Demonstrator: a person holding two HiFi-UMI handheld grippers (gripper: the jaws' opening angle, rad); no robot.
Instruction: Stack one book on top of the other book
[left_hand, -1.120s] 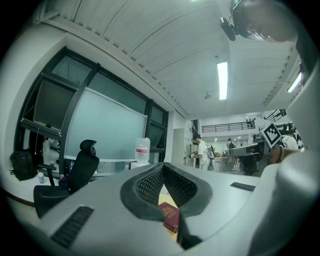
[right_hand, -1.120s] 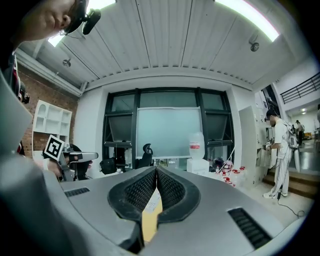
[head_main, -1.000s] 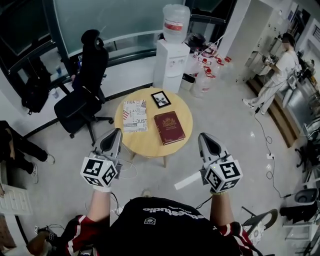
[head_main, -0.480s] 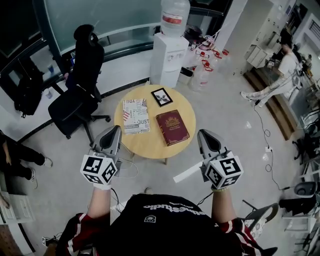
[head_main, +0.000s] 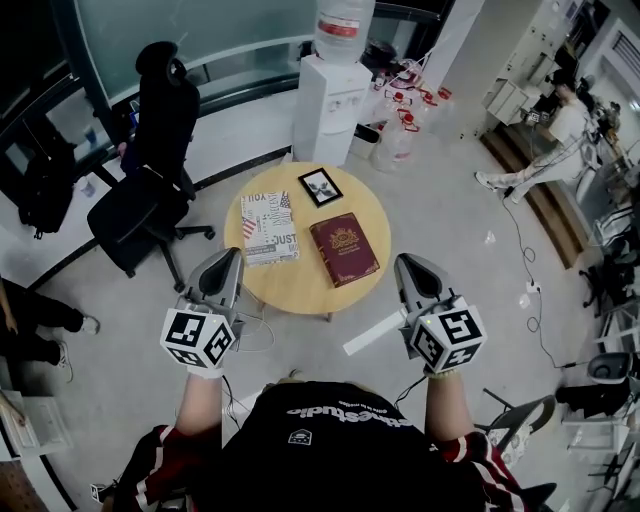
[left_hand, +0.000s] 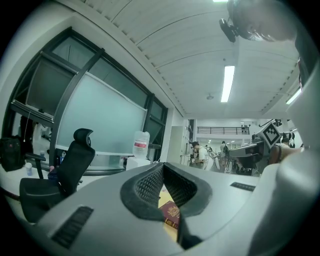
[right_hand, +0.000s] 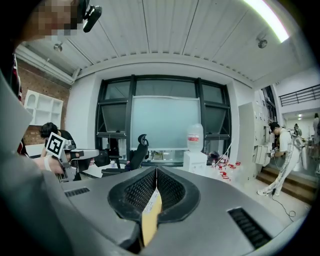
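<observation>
A round wooden table (head_main: 300, 293) holds a white patterned book (head_main: 270, 228) on the left and a dark red book (head_main: 344, 249) beside it on the right; the two lie apart. Behind them lies a small framed picture (head_main: 321, 187). My left gripper (head_main: 228, 262) hovers short of the table's near-left edge, shut and empty. My right gripper (head_main: 408, 264) hangs off the near-right edge, also shut with nothing in it. In the left gripper view the left gripper (left_hand: 162, 166) shows the red book (left_hand: 171, 214) through the slit under its tips. The right gripper (right_hand: 156, 170) shows only the table (right_hand: 150, 215) there.
A black office chair (head_main: 150, 170) stands left of the table and a water dispenser (head_main: 330, 90) behind it. A white strip (head_main: 375, 335) lies on the floor under my right gripper. A person (head_main: 555, 130) stands far right, another's legs (head_main: 25, 310) at the left edge.
Both grippers have drifted a little forward and down toward the table, side by side. Their jaws stay shut. The books have not moved.
</observation>
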